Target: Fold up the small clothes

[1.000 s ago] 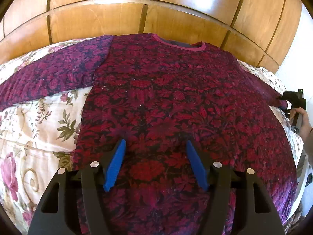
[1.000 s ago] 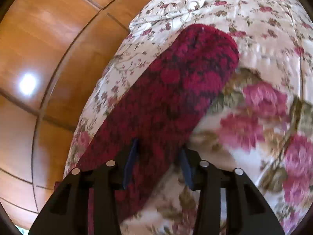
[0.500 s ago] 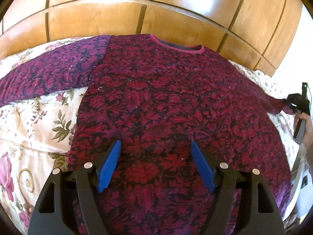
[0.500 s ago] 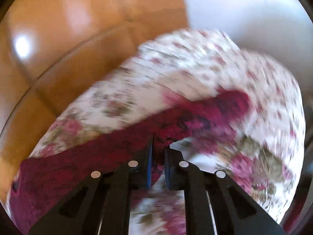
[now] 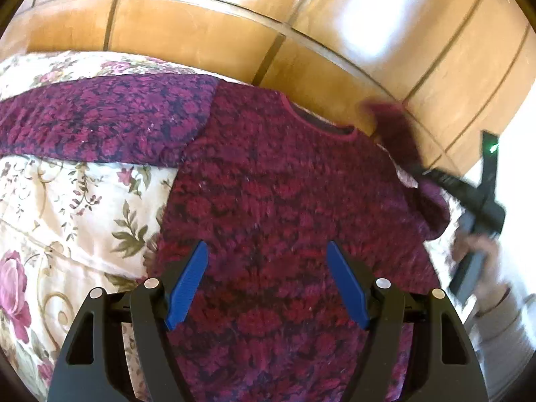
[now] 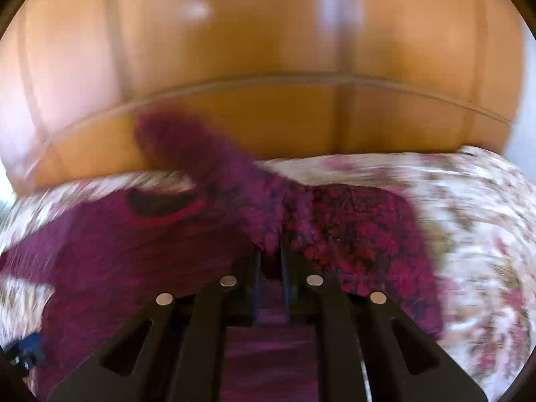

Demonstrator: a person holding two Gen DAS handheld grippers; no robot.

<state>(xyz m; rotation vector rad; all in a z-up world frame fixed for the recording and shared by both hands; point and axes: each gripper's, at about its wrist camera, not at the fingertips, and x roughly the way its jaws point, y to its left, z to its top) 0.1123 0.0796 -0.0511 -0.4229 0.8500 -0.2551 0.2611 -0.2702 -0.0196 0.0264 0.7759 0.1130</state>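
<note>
A dark red and purple flowered sweater (image 5: 284, 201) lies flat on the bed, neckline (image 5: 318, 124) toward the wooden wall. Its left sleeve (image 5: 100, 120) stretches out to the left. My left gripper (image 5: 266, 258) hovers open over the sweater's lower middle, nothing between its blue pads. My right gripper (image 6: 271, 251) is shut on the right sleeve (image 6: 214, 174) and holds it lifted over the sweater's body; the cuff end flaps up, blurred. In the left wrist view the right gripper (image 5: 425, 172) shows at the right edge, with the raised sleeve (image 5: 395, 124) and a hand (image 5: 479, 251) on its handle.
The bed has a cream bedspread with pink flowers (image 5: 67, 217). A glossy wooden panelled wall (image 5: 234, 33) stands right behind it. A white wall (image 5: 512, 167) lies to the right. A sleeve of the person (image 5: 502, 328) is at the lower right.
My right gripper closed on the right sleeve, lifted it and swung it in over the sweater's body while rolling. My left gripper opened wider and shifted a little.
</note>
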